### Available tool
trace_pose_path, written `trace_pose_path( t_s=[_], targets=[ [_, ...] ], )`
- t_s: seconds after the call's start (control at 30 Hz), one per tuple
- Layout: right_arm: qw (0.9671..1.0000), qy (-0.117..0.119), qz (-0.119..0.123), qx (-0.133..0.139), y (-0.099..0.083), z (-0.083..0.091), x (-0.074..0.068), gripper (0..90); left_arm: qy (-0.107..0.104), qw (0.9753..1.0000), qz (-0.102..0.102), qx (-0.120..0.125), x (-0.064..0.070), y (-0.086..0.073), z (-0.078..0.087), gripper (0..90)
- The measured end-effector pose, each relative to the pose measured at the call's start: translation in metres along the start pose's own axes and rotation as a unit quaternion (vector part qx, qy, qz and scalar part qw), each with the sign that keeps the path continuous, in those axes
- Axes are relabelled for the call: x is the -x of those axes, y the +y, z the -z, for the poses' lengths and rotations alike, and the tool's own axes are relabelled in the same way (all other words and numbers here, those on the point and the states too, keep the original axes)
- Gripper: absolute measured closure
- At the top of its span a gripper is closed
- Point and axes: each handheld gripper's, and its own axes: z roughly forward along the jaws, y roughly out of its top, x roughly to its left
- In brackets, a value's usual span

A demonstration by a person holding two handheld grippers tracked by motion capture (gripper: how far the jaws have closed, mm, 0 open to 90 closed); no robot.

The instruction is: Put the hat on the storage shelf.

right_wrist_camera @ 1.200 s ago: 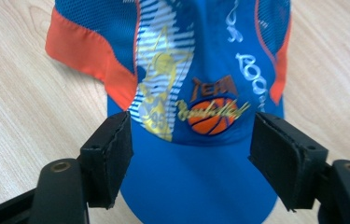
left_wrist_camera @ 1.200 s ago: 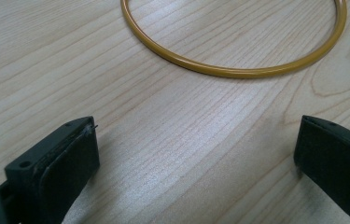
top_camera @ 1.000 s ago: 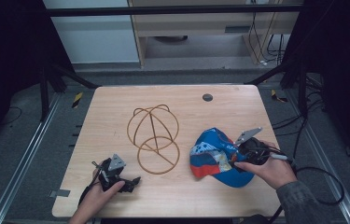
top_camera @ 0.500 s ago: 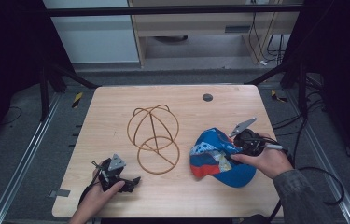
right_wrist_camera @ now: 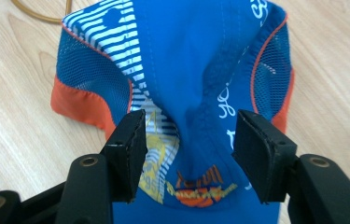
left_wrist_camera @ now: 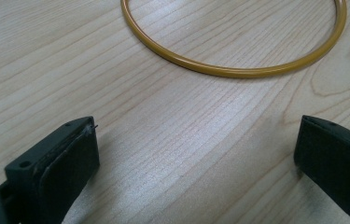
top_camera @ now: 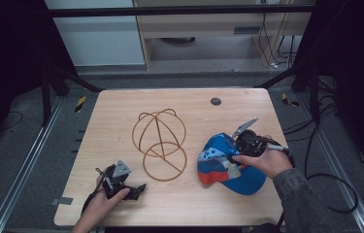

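Note:
A blue cap (top_camera: 228, 162) with mesh sides, orange trim and a striped panel lies at the table's right front. My right gripper (top_camera: 235, 151) rests on it, open. In the right gripper view the jaws stand on either side of a raised fold of the cap's crown (right_wrist_camera: 196, 60), with my right gripper (right_wrist_camera: 186, 126) close above the fabric. A yellow-brown wire frame (top_camera: 159, 138) with a round base ring stands at the table's middle. My left gripper (top_camera: 138, 188) sits low at the front left, open wide. Its own view shows my left gripper (left_wrist_camera: 196, 135) over bare wood, short of the base ring (left_wrist_camera: 228, 71).
The wooden table (top_camera: 121, 111) has a dark round hole (top_camera: 215, 101) near its far edge. A cable (top_camera: 315, 184) trails off the right side from the right gripper. A strip of tape (top_camera: 63, 200) sits at the front left edge.
The right gripper has turned and shifted left and farther onto the cap. The left gripper and the wire frame have stayed put.

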Motion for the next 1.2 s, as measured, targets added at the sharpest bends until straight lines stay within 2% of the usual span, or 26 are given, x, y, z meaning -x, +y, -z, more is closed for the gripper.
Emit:
trace_pose_path(
  t_s=[0.27,0.43,0.57,0.63,0.8,1.2],
  targets=[
    [0.9998,0.01,-0.018,-0.006,-0.003,-0.015,0.004,49.8,0.0,1.0,0.0,0.0,0.0,0.0,0.0,0.0],
    [0.9996,0.019,-0.018,-0.013,-0.004,-0.018,0.005,63.5,0.0,1.0,0.0,0.0,0.0,0.0,0.0,0.0],
    [0.9993,0.029,-0.016,-0.015,-0.004,-0.019,0.004,81.6,0.0,1.0,0.0,0.0,0.0,0.0,0.0,0.0],
    [0.9992,0.033,-0.016,-0.016,-0.004,-0.019,0.005,87.6,0.0,1.0,0.0,0.0,0.0,0.0,0.0,0.0],
    [0.999,0.039,-0.014,-0.019,-0.004,-0.013,0.007,89.8,0.0,1.0,0.0,0.0,0.0,0.0,0.0,0.0],
    [0.9994,0.032,-0.009,0.007,0.01,0.021,0.011,90.0,0.0,1.0,0.0,0.0,0.0,0.0,0.0,0.0]
  ],
)
